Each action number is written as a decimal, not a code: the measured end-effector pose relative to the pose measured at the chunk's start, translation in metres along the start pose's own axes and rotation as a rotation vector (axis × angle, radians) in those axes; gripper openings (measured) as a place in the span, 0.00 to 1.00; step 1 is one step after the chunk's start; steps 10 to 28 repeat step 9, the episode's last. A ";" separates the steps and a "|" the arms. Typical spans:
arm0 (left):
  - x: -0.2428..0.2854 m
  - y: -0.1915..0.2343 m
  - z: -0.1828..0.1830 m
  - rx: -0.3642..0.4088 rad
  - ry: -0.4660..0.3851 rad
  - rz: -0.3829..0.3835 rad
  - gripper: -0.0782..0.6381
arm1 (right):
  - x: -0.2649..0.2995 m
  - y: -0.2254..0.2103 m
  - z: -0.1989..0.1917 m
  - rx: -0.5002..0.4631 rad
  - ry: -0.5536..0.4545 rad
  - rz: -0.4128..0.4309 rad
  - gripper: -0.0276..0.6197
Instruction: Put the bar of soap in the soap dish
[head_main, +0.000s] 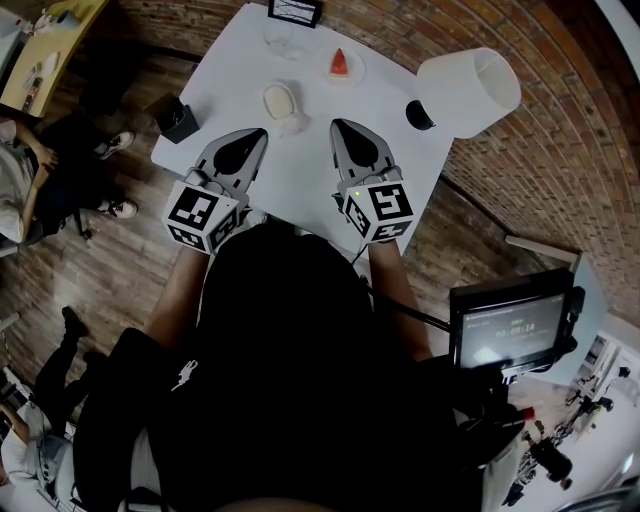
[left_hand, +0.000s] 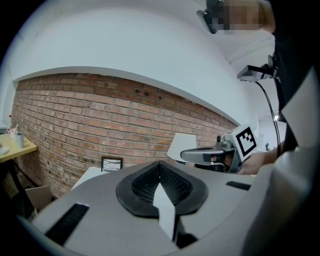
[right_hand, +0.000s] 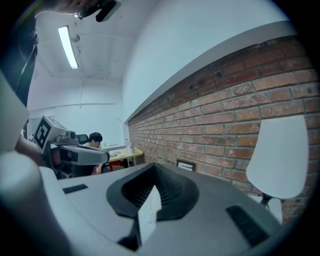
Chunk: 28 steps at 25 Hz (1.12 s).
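- Left hand-held gripper (head_main: 250, 137), grey with a black-and-white marker cube at its back: in its own view I see the jaws together with nothing between them. Closed and empty.
- Right hand-held gripper (head_main: 345, 128), same build: its own view shows the jaws together too, with nothing held. Closed and empty.
- Both hang side by side above the near half of the white square counter (head_main: 300, 190), pointing toward its far edge.
- The cream oval bar of soap (head_main: 279, 98) lies in the small white soap dish (head_main: 290, 122), as far as I can tell from the head view. The dish stands mid-counter, just beyond the two gripper tips and between them. Neither gripper touches it.
- Around it on the counter: a black square cup (head_main: 178, 118) near the left edge; a small white plate with a red wedge (head_main: 342, 64) to the right of the dish; a clear glass (head_main: 283, 38) and a black picture frame (head_main: 295, 10) at the far edge.
- A white lamp shade (head_main: 470, 90) stands at the right side, with a red brick wall (head_main: 540, 170) behind.
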<state>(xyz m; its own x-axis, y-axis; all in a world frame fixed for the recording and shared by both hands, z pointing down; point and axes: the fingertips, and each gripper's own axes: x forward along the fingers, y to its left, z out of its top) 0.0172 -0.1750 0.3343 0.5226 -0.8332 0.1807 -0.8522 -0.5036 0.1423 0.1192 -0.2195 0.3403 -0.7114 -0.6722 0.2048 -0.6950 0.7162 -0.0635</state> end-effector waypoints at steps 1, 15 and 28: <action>0.001 0.001 0.000 -0.009 0.000 0.003 0.12 | 0.001 -0.001 0.000 0.002 0.000 0.001 0.05; 0.010 0.005 -0.004 -0.026 0.019 0.003 0.12 | 0.008 -0.007 -0.004 0.005 0.010 0.001 0.05; 0.010 0.005 -0.004 -0.026 0.019 0.003 0.12 | 0.008 -0.007 -0.004 0.005 0.010 0.001 0.05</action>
